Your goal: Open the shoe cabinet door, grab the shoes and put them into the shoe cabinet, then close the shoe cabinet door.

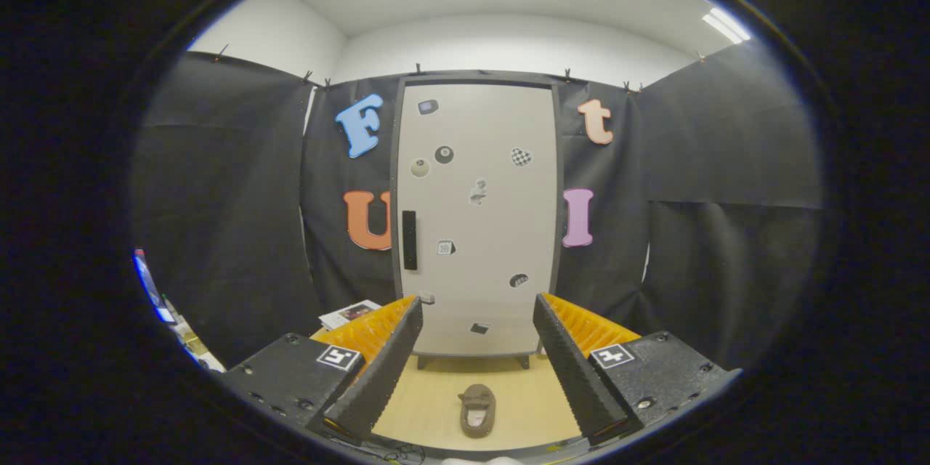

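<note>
The gripper (pixel 478 349) hangs with its 2 fingers spread wide and nothing between them, aimed straight at the shoe cabinet (pixel 479 218), which stands well beyond the fingers against the booth wall. Its door (pixel 494 232) sits flush and shut, so the task looks to be at its very start, with the door unopened and no shoe moved. The dark handle (pixel 409 240) is a narrow vertical bar near the door's left edge, ahead of the left finger rather than centred between the 2, so a straight advance would likely bump the flat panel and miss the handle. The handle looks slim, and fingers closing off-centre could slip off it mid-pull. 1 brown shoe (pixel 477 410) lies on the wooden floor (pixel 523 399) between the fingers and short of the cabinet's feet, apart from them; the door swinging open could sweep into it or push it aside if it sits inside the arc, though that spacing is hard to judge here. A second shoe cannot be made out.
</note>
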{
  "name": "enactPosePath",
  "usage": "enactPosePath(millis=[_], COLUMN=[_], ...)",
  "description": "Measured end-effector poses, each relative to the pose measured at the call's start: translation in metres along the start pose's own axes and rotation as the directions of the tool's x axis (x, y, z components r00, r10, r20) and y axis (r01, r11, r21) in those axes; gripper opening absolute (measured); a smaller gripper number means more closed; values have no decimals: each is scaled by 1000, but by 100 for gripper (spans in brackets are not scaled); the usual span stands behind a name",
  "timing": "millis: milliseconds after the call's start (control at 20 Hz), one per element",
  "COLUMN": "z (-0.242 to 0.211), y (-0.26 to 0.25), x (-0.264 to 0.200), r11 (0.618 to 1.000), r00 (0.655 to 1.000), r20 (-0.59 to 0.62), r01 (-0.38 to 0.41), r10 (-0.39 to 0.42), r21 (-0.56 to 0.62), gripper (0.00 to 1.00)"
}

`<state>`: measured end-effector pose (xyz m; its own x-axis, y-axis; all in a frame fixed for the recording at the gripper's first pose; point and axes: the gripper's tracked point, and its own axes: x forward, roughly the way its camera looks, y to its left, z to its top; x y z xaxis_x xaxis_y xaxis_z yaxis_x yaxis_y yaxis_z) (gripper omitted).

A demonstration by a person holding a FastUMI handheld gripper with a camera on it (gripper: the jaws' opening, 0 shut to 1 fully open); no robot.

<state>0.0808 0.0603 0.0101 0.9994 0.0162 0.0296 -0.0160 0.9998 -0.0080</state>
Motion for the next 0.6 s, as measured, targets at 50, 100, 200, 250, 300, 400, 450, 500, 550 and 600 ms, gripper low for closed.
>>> enactPosePath(millis=[50, 100, 200, 250, 300, 400, 450, 500, 550, 600], z=[4, 4, 8, 10, 11, 14, 15, 16, 17, 17], y=[9, 18, 41, 50, 59, 74, 81, 84, 87, 91], x=[14, 28, 59, 75, 92, 127, 145, 162, 180, 198], r11=[1000, 1000, 998, 997, 996, 993, 992, 993, 993, 993], r00=[1000, 1000, 998, 997, 996, 993, 993, 993, 993, 993], r20=[10, 10, 14, 17, 14, 16, 18, 18, 23, 24], r01=[-10, -23, -64, -78, -92, -117, -121, -118, -116, -118], r10=[10, 23, 64, 78, 92, 117, 120, 118, 116, 117], r21=[-3, -5, 7, 10, 12, 22, 24, 23, 22, 20], gripper=[100, 100, 100, 100, 100, 100, 100, 99, 99, 99])
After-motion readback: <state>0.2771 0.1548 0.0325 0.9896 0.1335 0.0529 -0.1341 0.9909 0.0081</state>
